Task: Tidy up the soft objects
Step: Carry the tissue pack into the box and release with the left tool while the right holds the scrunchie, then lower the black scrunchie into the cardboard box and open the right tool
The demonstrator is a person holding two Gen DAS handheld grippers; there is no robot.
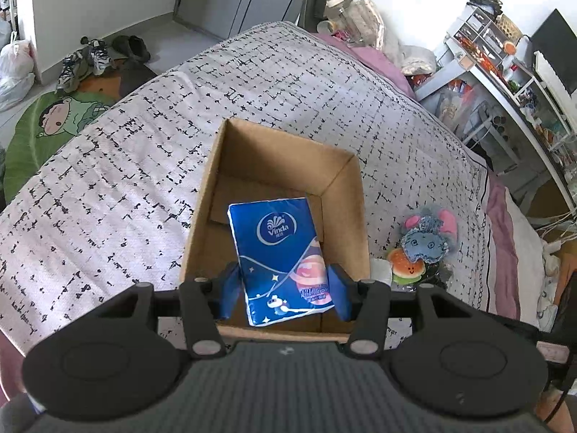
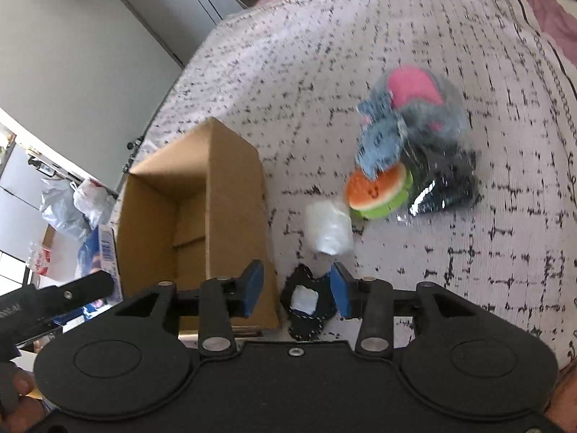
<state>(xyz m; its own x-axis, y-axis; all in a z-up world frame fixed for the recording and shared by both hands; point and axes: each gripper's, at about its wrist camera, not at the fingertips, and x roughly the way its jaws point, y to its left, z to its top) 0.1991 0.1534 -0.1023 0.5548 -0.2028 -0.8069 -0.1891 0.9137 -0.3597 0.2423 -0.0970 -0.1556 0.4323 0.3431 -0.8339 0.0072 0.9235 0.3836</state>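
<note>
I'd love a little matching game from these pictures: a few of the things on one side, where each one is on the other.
1. tissue pack
2. cardboard box
3. burger toy
4. black patch

A. open on the bedspread
B. between the right tongs' open fingers
C. gripped by the left tongs
D. under the plush mouse

Pairs: 1-C, 2-A, 3-D, 4-B

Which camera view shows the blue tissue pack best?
The left wrist view: the blue tissue pack fills the centre, logo readable, between the left gripper's fingers over the cardboard box. The right wrist view shows only a part of it behind the box.
</note>
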